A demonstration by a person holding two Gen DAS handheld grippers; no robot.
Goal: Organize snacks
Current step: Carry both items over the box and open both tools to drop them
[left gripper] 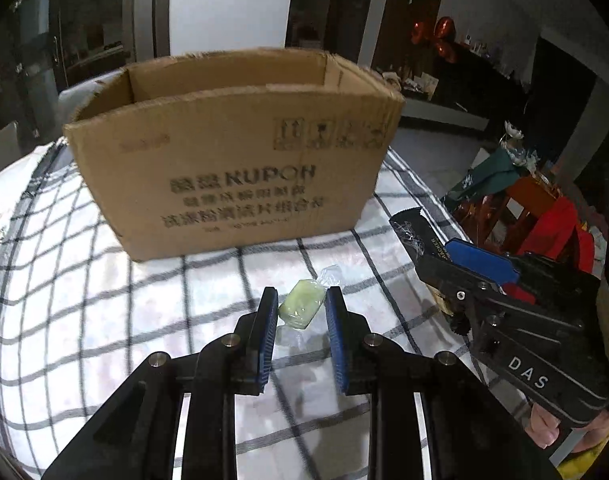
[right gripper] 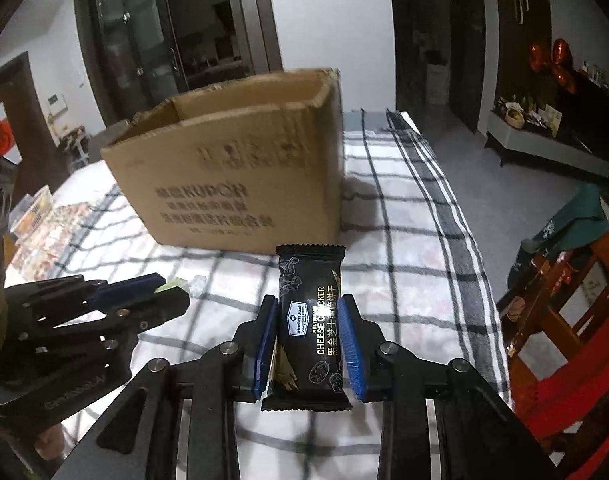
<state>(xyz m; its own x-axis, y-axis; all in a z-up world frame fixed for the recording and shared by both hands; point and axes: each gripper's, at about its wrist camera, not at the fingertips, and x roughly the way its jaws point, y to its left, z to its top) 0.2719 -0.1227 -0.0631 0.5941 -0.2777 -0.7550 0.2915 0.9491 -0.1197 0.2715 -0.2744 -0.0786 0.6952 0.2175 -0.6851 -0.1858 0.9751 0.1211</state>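
We've got both loads clamped near the box [left gripper: 232,152]: left gripper [left gripper: 300,308] on candy [left gripper: 302,303], right gripper [right gripper: 308,320] on cracker pack [right gripper: 309,320], ready to drop in.

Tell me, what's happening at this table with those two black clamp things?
A person is tidying snacks with a handheld gripper in each hand. The left gripper is closed around a small pale green wrapped candy; the right gripper holds a black cheese cracker packet. Both are just in front of an open cardboard box on the checked tablecloth, not yet over it.
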